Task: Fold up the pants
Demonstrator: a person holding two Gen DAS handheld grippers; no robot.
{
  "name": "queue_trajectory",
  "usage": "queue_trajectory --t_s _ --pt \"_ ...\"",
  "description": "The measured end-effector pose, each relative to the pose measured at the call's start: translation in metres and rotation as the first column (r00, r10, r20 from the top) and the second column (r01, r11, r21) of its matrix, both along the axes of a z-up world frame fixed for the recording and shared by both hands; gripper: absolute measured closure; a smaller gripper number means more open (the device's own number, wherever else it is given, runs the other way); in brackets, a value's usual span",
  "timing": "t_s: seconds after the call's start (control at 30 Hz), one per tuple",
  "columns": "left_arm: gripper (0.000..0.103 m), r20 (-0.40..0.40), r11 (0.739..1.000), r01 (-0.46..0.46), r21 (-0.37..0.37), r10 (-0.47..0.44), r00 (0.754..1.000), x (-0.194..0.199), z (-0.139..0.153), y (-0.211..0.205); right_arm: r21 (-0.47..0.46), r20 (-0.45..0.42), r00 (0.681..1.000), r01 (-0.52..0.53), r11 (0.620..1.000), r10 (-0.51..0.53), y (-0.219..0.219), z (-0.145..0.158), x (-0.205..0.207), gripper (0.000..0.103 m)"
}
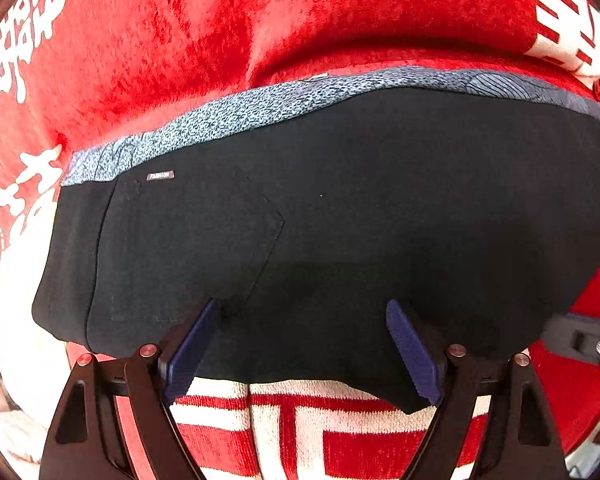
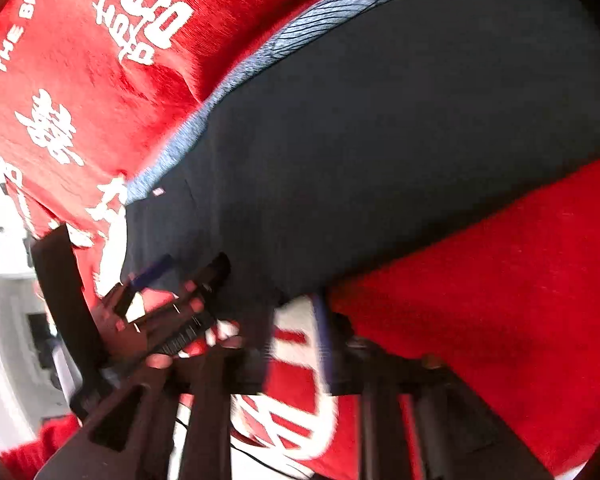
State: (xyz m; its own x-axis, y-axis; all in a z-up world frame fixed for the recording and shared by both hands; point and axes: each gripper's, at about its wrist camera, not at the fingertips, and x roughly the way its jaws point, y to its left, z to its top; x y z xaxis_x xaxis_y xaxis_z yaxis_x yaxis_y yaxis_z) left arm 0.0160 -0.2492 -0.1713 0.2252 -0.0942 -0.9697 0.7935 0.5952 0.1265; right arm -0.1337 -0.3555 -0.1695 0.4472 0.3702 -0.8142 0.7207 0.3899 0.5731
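Observation:
Black pants (image 1: 340, 220) with a speckled grey-blue waistband (image 1: 260, 112) lie folded flat on a red blanket (image 1: 140, 60). A back pocket and a small label face up. My left gripper (image 1: 304, 312) is open, its blue pads (image 1: 192, 352) resting over the pants' near edge with nothing between them. In the right wrist view the pants (image 2: 380, 140) fill the middle. My right gripper (image 2: 292, 300) is open at the pants' near edge, blurred by motion. The left gripper (image 2: 172, 280) shows at the left of that view. Part of the right gripper shows in the left wrist view (image 1: 584, 340).
The red blanket with white characters (image 2: 80, 120) covers the surface all around the pants. A white and red striped patch (image 1: 300, 420) lies at the near edge. Pale floor or furniture (image 2: 8, 300) shows beyond the blanket's left edge.

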Motion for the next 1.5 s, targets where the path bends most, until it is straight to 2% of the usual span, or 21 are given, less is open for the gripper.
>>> queue_trajectory --t_s 0.07,0.17,0.23,0.43,0.6,0.73,0.8,0.87,0.9,1.0,1.1,1.2,1.23,1.27,1.3,1.37,1.43,1.5 --pt "0.017 -0.009 1.0 -0.02 0.012 0.02 1.0 0.004 0.006 -0.003 -0.056 -0.012 1.0 -0.018 0.998 0.017 -0.009 0.013 -0.013 0.068" --pt "0.017 -0.018 0.998 -0.059 -0.036 0.059 0.998 0.011 0.02 -0.014 -0.191 -0.05 0.999 -0.019 0.981 0.01 -0.038 0.034 -0.034 0.068" --pt "0.017 -0.023 0.996 -0.069 -0.057 0.068 0.997 0.011 0.025 -0.028 -0.291 -0.108 0.994 -0.002 0.957 -0.031 -0.069 0.042 -0.048 0.068" --pt "0.017 0.006 0.996 -0.063 -0.065 0.063 0.998 0.02 0.022 -0.087 -0.436 -0.209 0.963 0.066 0.897 -0.172 -0.157 0.044 -0.075 0.068" --pt "0.017 0.012 0.992 -0.116 -0.058 0.117 0.993 0.039 0.012 -0.13 -0.435 -0.208 0.962 0.071 0.897 -0.177 -0.204 0.03 -0.075 0.068" --pt "0.017 0.033 0.986 -0.161 -0.05 0.162 0.986 0.047 -0.002 -0.149 -0.437 -0.183 0.977 0.015 0.899 -0.105 -0.216 0.01 -0.036 0.068" --pt "0.016 0.044 0.983 -0.173 -0.06 0.176 0.983 0.049 -0.006 -0.152 -0.447 -0.202 0.978 -0.039 0.894 -0.059 -0.222 -0.003 -0.018 0.068" --pt "0.005 0.065 0.981 -0.184 -0.056 0.188 0.98 0.054 -0.008 -0.153 -0.479 -0.186 0.981 -0.044 0.877 -0.053 -0.235 -0.008 -0.012 0.069" --pt "0.004 0.06 0.98 -0.191 -0.06 0.194 0.979 0.057 -0.01 -0.152 -0.486 -0.189 0.98 -0.041 0.873 -0.059 -0.241 -0.01 -0.011 0.071" --pt "0.004 0.016 0.973 -0.222 -0.07 0.223 0.975 0.054 -0.009 -0.136 -0.525 -0.227 0.964 0.001 0.851 -0.141 -0.266 -0.011 -0.023 0.071" --pt "0.004 0.03 0.974 -0.224 -0.044 0.226 0.974 0.049 -0.001 -0.136 -0.58 -0.265 0.912 0.107 0.807 -0.312 -0.295 0.0 -0.061 0.068" --pt "0.004 -0.001 0.979 -0.184 -0.088 0.184 0.983 0.027 0.018 -0.136 -0.6 -0.263 0.87 0.19 0.777 -0.416 -0.305 0.012 -0.102 0.067" --pt "0.004 0.0 0.984 -0.153 -0.093 0.153 0.988 0.017 0.02 -0.138 -0.594 -0.271 0.861 0.202 0.779 -0.43 -0.307 0.012 -0.112 0.061" --pt "0.004 0.01 0.99 -0.112 -0.081 0.114 0.993 0.005 0.018 -0.142 -0.583 -0.293 0.854 0.197 0.788 -0.43 -0.307 0.008 -0.121 0.059" --pt "0.004 0.016 0.994 -0.091 -0.066 0.092 0.996 -0.001 0.014 -0.144 -0.571 -0.315 0.851 0.184 0.8 -0.42 -0.308 0.003 -0.134 0.06" --pt "0.003 0.011 0.997 -0.078 -0.004 0.078 0.997 -0.013 -0.002 -0.148 -0.589 -0.288 0.883 0.143 0.796 -0.371 -0.305 0.001 -0.141 0.06" --pt "0.004 0.004 0.991 -0.128 -0.035 0.128 0.992 -0.013 -0.001 -0.145 -0.601 -0.315 0.885 0.093 0.794 -0.343 -0.3 0.004 -0.141 0.058" --pt "0.004 -0.015 0.991 -0.134 -0.02 0.134 0.991 -0.013 0.001 -0.143 -0.582 -0.306 0.883 0.124 0.804 -0.357 -0.294 0.008 -0.146 0.056"
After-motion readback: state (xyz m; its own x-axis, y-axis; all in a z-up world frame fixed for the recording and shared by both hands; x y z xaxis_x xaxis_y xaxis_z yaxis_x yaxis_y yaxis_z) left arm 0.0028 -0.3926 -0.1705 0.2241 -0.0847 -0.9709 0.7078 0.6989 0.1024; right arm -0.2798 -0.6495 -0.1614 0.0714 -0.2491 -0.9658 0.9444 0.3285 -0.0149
